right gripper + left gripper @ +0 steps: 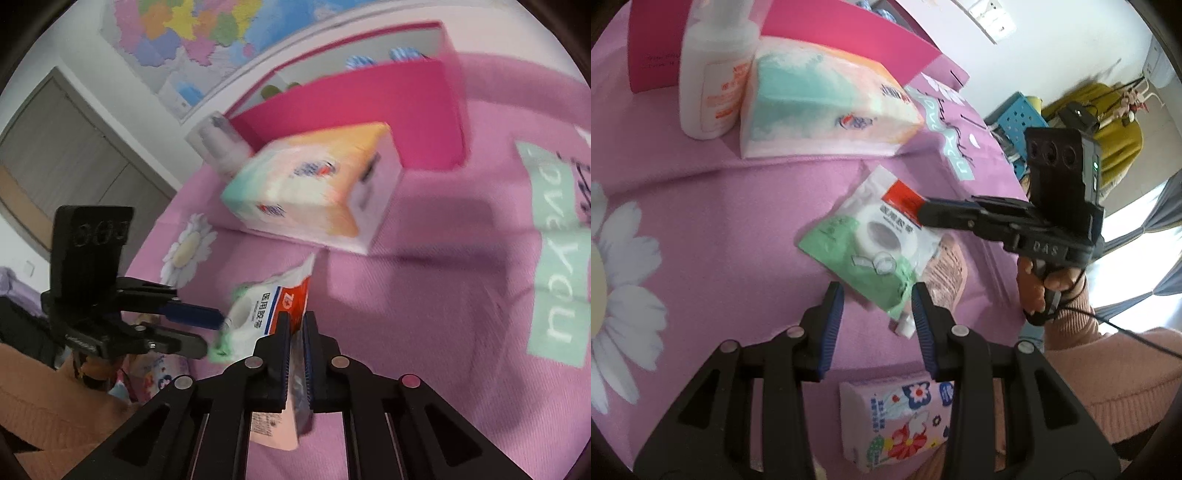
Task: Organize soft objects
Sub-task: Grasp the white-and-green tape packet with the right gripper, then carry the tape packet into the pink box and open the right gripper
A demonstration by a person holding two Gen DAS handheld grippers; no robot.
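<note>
Pink cloth printed with white daisies (624,288) covered the desk (720,221), and beyond its far edge stood a pale wall with a colourful map (192,33) and a grey door (62,155). Near the middle of the cloth lay a clear plastic packet holding a white roll of medical tape on a green and red card (875,236). The right gripper (295,325) had its jaws clenched on the red-labelled end of that packet, the film pinched between the blue pads (284,354) and that end lifted slightly off the cloth. The left gripper (877,306) hovered at the packet's near green corner, its jaws partly released with nothing pressed between them; in the left wrist view the corner lay just beyond and between the tips. Farther back rested a soft rectangular tissue pack in teal, orange and white wrap (827,107), with a white plastic bottle bearing an orange label (713,74) standing upright just beside it on its left. Behind both stood an open magenta cardboard box (369,110), its contents too blurred to tell. A smaller pink tissue pack printed with flowers (897,421) lay nearest, under the left gripper. A person's hand (1038,288) in a peach knitted sleeve (1108,369) held the right gripper's handle.
</note>
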